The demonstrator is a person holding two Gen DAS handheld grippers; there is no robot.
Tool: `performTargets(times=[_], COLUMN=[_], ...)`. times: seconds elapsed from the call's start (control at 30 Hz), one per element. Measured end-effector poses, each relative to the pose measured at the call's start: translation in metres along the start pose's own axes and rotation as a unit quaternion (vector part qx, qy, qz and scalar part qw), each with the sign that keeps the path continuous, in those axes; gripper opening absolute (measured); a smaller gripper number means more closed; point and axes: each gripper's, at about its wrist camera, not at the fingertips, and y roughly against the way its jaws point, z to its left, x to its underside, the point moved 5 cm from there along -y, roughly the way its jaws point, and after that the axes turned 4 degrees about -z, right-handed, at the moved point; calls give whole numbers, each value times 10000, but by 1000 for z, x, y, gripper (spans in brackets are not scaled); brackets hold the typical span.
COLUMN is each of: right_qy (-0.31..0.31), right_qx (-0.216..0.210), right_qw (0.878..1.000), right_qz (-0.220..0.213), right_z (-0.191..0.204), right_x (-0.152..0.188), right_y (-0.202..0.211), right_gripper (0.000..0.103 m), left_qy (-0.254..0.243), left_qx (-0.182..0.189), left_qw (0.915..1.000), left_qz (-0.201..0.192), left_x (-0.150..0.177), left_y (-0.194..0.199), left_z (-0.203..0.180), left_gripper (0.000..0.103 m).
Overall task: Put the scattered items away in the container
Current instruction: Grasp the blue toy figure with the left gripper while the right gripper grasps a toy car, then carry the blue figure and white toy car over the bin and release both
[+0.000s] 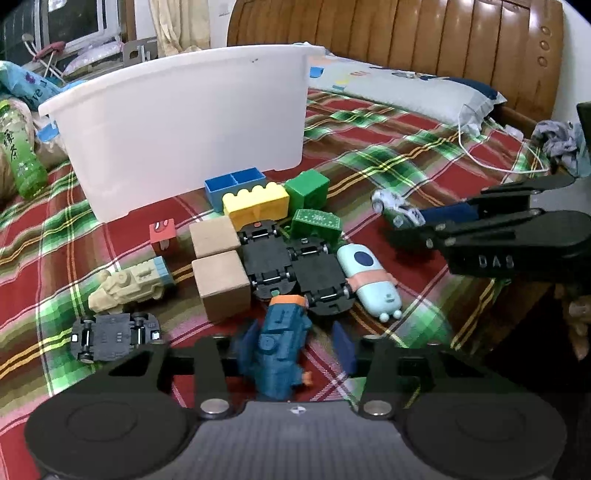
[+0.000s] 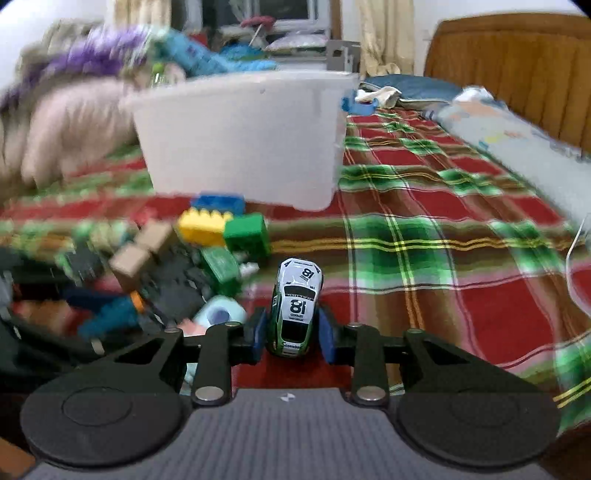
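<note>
the left gripper (image 1: 295,345) sits low at 6 o'clock in its own view. a blue toy train (image 1: 282,347) with an orange end lies between its blue fingers (image 1: 345,350). one finger touches the train's side, but the other stands a little apart from it, so it is not a tight squeeze.

in the right wrist view, the right gripper (image 2: 293,332) is at 6 o'clock too. its blue pads (image 2: 325,338) pinch a small white and green race car (image 2: 295,314) from both sides.

just past the train, toward 12 o'clock, lies a heap of toys on the checked bed cover (image 1: 406,155): black car bottoms (image 1: 291,266), two tan wood blocks (image 1: 219,262), a pale blue capsule toy (image 1: 369,280), a yellow brick (image 1: 256,205), a green cube (image 1: 308,188) and a blue tray (image 1: 234,182). at 9 o'clock lie a cream toy train (image 1: 129,286) and one more upturned black car (image 1: 114,334).

farther off, at 11 o'clock, stands the white tub (image 1: 184,122) on the bed. the toys are all outside it, close to its front wall. a green bottle (image 1: 22,155) lies far left. a pillow (image 1: 406,88) and a wooden headboard (image 1: 406,33) are at the back.
</note>
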Motion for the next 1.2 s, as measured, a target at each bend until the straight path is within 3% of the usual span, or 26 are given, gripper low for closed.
performTargets(times=[0.03,0.37,0.73,1.0,1.2], right_qy=[-47,77,491,549,421], right_qx=[-56,-50,-263,-336,-359], right_qw=[10000,9997,9902,9832,9857], right_qz=[57,-212,-1283,-1710,-1592], right_z=[-1,9,37,47,37], right_x=[3,-12,-107,-174,-193], right_y=[-2,10,35,12,-18], right_gripper=[33,33,33,33,33], left_qy=[-5,-33,182,327,243], left_qx=[2,-60,-318,-611,-867], left_qw=[10000,9989,9896,9824,9837], left_qz=[-29,-454,-1390,-1737,-1555], left_x=[0,-20,-118,-184,-202], left_y=[1,33,72,56,26], left_z=[1,11,48,86,106], left_gripper=[28,28,28,28,28])
